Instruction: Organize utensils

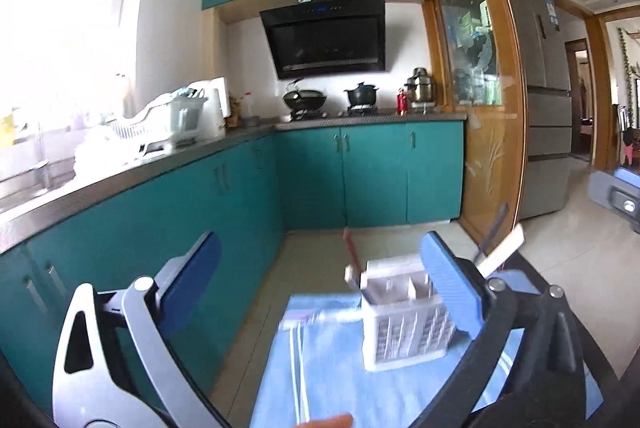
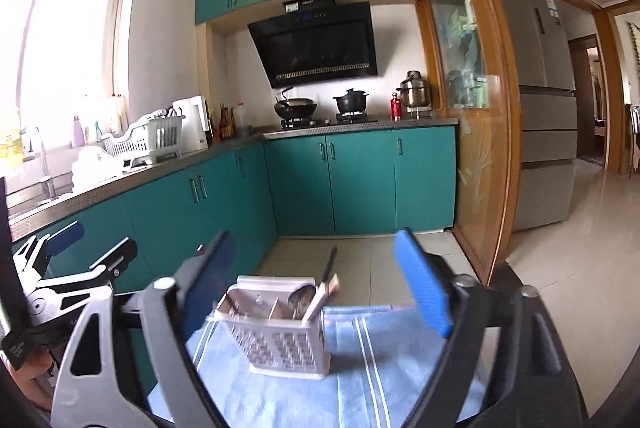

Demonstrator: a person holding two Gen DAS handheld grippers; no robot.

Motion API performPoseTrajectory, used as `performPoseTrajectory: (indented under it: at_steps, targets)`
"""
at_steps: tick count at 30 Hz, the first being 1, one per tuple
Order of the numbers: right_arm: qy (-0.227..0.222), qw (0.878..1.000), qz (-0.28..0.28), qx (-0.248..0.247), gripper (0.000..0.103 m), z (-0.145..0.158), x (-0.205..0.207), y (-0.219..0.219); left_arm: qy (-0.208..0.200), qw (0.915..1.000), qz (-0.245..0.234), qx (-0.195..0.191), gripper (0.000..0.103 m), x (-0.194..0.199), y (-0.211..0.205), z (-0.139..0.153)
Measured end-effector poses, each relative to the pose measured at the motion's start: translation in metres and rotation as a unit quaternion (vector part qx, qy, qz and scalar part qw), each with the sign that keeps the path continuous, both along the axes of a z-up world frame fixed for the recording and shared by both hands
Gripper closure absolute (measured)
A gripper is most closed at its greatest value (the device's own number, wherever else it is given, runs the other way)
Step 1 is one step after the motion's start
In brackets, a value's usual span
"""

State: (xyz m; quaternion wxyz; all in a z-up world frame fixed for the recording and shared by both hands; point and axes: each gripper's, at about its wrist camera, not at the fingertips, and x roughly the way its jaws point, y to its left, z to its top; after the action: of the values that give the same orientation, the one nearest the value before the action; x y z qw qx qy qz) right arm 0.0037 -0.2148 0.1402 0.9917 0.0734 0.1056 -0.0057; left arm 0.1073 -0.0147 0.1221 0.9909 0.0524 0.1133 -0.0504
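Left wrist: my left gripper (image 1: 324, 280) gapes wide, holding nothing; white utensil caddy (image 1: 404, 324) stands on the blue striped cloth (image 1: 332, 368). Right wrist: my right gripper (image 2: 320, 276) wide apart, empty; caddy (image 2: 280, 332) upright, utensils (image 2: 320, 292) in its right compartment.

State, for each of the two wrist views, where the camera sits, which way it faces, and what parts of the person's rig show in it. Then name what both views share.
Left wrist: sits on the left gripper, faces the stove wall; open blue fingers frame the white utensil caddy; right gripper's edge shows.
Right wrist: sits on the right gripper, same facing; open fingers; left gripper at left edge.
Shared: caddy, blue striped cloth, range hood.
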Motion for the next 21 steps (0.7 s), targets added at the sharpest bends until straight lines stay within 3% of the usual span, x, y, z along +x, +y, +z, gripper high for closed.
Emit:
performPoseTrajectory:
  at_steps: [6, 12, 21]
  targets:
    - [0.051, 0.998, -0.024, -0.041, 0.013, -0.040, -0.045, 0.017, 0.072, 0.9973, -0.016, -0.009, 0.004, -0.047, 0.003, -0.034]
    - [0.080, 0.996, -0.032, -0.010, 0.004, -0.062, -0.079, 0.022, 0.077, 0.9968, -0.022, -0.004, 0.004, -0.094, -0.002, -0.047]
    - [0.094, 0.994, -0.036, -0.031, 0.003, -0.068, -0.102, 0.041, 0.079, 0.9966, -0.023, 0.004, 0.004, -0.126, 0.005, -0.052]
